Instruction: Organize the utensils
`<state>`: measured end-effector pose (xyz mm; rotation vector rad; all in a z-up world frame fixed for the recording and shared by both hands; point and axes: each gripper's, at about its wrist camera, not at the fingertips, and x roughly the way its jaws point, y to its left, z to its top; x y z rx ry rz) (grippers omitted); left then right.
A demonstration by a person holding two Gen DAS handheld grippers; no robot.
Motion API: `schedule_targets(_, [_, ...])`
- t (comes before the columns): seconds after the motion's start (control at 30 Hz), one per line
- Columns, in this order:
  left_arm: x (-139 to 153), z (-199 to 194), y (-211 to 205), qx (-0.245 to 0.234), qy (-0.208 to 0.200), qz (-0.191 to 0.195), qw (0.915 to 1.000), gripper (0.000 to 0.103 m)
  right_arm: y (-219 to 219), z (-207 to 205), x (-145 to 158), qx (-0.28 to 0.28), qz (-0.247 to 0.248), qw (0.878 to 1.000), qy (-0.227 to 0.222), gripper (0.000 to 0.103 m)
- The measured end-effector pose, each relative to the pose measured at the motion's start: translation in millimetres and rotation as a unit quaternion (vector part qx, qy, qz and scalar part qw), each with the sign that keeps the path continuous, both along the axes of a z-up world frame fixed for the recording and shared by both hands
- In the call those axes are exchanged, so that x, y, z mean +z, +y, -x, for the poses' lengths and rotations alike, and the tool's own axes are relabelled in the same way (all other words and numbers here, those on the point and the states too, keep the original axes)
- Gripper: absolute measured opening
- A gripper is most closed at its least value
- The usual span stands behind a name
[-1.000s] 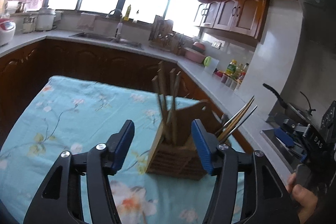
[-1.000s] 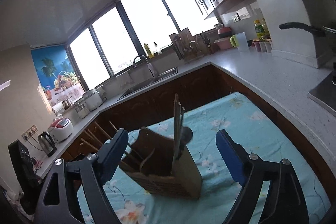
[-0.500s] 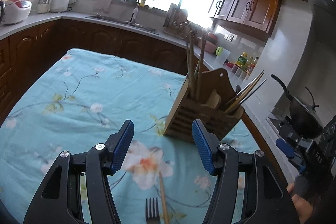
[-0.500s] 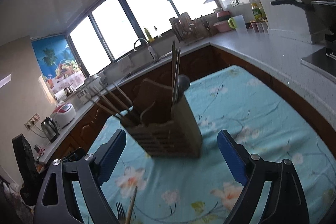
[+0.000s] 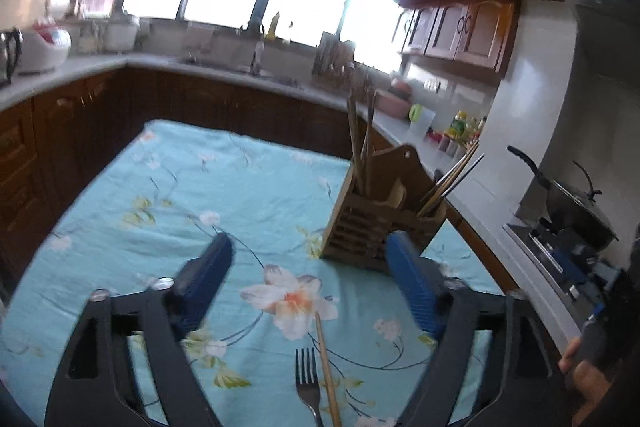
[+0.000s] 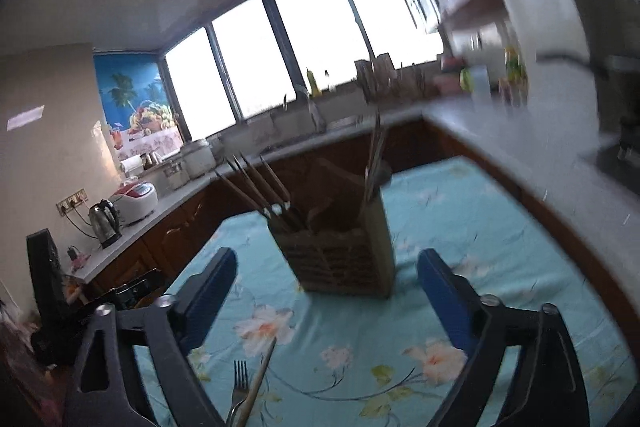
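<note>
Jaws of the left gripper are opening wide with nothing between them, above the flowered counter; the wooden utensil holder stands ahead to the right, while a fork and a chopstick lie close below. From the right wrist, the right gripper is likewise spreading, empty, the holder straight ahead between its blue pads.

Upright wooden holder; flat fork, chopstick
</note>
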<state>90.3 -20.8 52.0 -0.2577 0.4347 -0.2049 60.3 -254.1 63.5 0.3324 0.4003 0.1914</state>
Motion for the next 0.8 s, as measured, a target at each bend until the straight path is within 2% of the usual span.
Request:
schedule_targets(0.07, [2.6,17.7,-0.9,0.018,-0.027,-0.011,0.9994,0.103,3.5,15.3,7.9,-0.016,0.021,0.999,-0.033,0.103])
schedule_targets(0.17, [-2.6,36.5,-3.7,0.033,-0.053,-0.03,0.9976,0.103,13.0,41.1,5.1,-0.03,0.06,0.995,-0.078,0.103])
schedule_targets(0.23, [-10.1,45.6,-6.6,0.04,-0.062,-0.047,0.9962,0.103,18.7,51.4,-5.6,-0.032,0.077,0.993,-0.088,0.103])
schedule_targets(0.5, [-43.8,61.3,-11.4,0.064,-0.05,-0.078,0.9936,0.103,31.5,75.6,-52.7,-0.045,0.101,0.991,-0.071,0.103])
schedule_targets(0.67, [-66.4,66.3,-16.8,0.064,-0.029,-0.1,0.9925,0.103,27.6,78.6,-62.3,-0.047,0.102,0.992,-0.054,0.103])
schedule_targets(0.8, [-71.0,68.4,-22.3,0.062,-0.027,-0.112,0.9914,0.103,24.6,78.5,-62.8,-0.051,0.095,0.993,-0.048,0.103])
